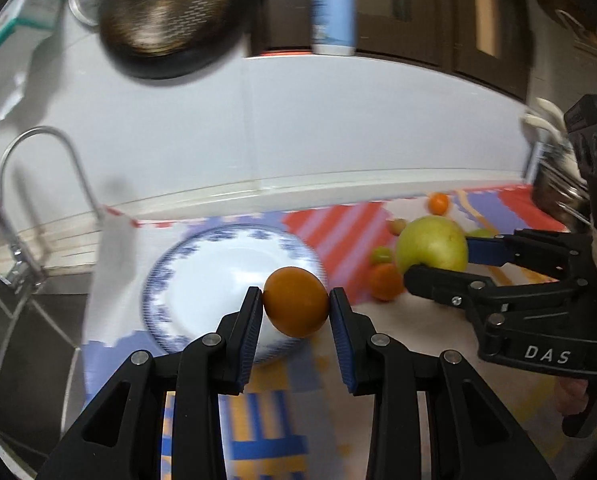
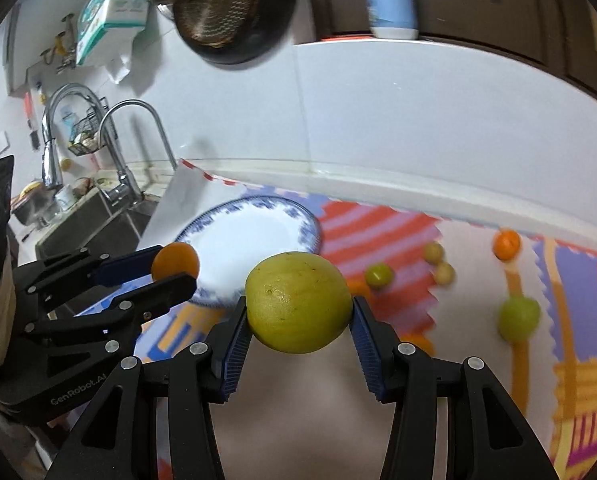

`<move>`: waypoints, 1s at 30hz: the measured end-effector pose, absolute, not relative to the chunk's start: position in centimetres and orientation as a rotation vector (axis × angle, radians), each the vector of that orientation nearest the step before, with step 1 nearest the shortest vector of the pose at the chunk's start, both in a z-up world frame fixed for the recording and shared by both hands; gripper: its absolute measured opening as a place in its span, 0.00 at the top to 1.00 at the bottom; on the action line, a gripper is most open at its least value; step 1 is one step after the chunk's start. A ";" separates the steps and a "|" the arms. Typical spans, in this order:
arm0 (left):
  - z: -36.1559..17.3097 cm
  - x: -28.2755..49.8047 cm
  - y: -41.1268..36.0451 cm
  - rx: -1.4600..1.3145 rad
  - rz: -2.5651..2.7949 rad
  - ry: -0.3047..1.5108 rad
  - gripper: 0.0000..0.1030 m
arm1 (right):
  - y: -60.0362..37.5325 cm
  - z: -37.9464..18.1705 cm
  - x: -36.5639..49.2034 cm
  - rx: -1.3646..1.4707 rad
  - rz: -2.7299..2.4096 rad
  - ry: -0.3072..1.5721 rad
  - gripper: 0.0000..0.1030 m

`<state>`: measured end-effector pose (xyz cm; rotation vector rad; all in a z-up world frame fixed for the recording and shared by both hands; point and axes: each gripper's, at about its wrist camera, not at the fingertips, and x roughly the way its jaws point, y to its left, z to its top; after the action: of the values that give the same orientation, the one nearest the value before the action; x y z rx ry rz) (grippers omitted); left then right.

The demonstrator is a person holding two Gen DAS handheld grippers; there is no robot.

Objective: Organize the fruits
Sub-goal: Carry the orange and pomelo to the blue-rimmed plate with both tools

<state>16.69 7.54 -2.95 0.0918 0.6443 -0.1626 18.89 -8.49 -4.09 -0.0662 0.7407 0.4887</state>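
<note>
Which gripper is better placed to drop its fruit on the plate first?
Left. The left gripper holds its small orange fruit right over the blue-rimmed plate; the right gripper's green fruit sits farther off.

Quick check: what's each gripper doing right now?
Left gripper: shut on the small orange fruit.
Right gripper: shut on the large yellow-green fruit.
</note>
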 end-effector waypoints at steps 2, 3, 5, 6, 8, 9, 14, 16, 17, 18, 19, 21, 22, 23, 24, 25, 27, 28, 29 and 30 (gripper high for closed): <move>-3.1 17.3 8.9 0.088 -0.130 0.648 0.67 | -6.9 -4.2 19.9 -0.086 0.510 0.739 0.52; -3.2 17.6 9.5 0.089 -0.109 0.650 0.67 | -6.3 -4.3 20.4 -0.090 0.520 0.740 0.52; -3.7 18.2 10.7 0.086 -0.079 0.662 0.67 | -4.8 -4.7 21.4 -0.098 0.544 0.752 0.52; -3.9 18.5 11.1 0.081 -0.068 0.670 0.67 | -4.3 -4.9 21.8 -0.096 0.552 0.761 0.52; -4.5 19.3 12.1 0.072 -0.050 0.686 0.67 | -2.9 -5.8 22.9 -0.098 0.579 0.791 0.52; -4.8 19.6 12.5 0.071 -0.040 0.694 0.67 | -2.4 -6.2 23.3 -0.100 0.587 0.803 0.52; -6.8 21.6 14.2 0.042 -0.026 0.751 0.67 | 0.4 -8.8 25.8 -0.127 0.608 0.865 0.52; -7.5 22.2 14.9 0.021 -0.029 0.775 0.67 | 1.1 -9.7 26.7 -0.131 0.609 0.891 0.52; -7.9 22.6 15.1 0.018 -0.025 0.785 0.67 | 1.5 -10.2 27.2 -0.135 0.609 0.902 0.52; -8.2 22.9 15.2 0.019 -0.019 0.790 0.67 | 1.8 -10.7 27.6 -0.140 0.607 0.914 0.52; -8.5 23.2 15.5 0.020 -0.021 0.798 0.67 | 2.1 -11.0 27.9 -0.142 0.609 0.921 0.52; -9.0 23.7 15.7 0.019 -0.019 0.812 0.67 | 2.5 -11.6 28.3 -0.157 0.611 0.929 0.52; -9.2 23.9 15.7 0.019 -0.019 0.818 0.67 | 2.7 -11.8 28.5 -0.161 0.610 0.933 0.52; -9.4 24.1 15.8 0.020 -0.018 0.826 0.67 | 2.8 -12.0 28.7 -0.165 0.614 0.938 0.52; -9.6 24.4 15.9 0.020 -0.016 0.831 0.67 | 3.0 -12.3 28.9 -0.167 0.614 0.944 0.52; -9.9 24.6 16.0 0.018 -0.013 0.838 0.67 | 3.0 -12.4 29.0 -0.167 0.613 0.950 0.52; -10.2 24.8 16.2 0.009 -0.015 0.850 0.67 | 3.1 -12.8 29.4 -0.164 0.610 0.966 0.52; -10.3 24.9 16.3 0.005 -0.018 0.854 0.67 | 3.1 -13.0 29.5 -0.164 0.610 0.972 0.52; -10.4 24.9 16.3 0.005 -0.018 0.859 0.67 | 3.1 -13.1 29.6 -0.165 0.608 0.976 0.52; -10.6 24.9 16.3 0.007 -0.016 0.861 0.67 | 3.1 -13.3 29.6 -0.166 0.608 0.979 0.52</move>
<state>24.94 16.28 -10.56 0.0074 0.8605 -0.0157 29.57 3.15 -13.26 -0.1663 0.9792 0.6078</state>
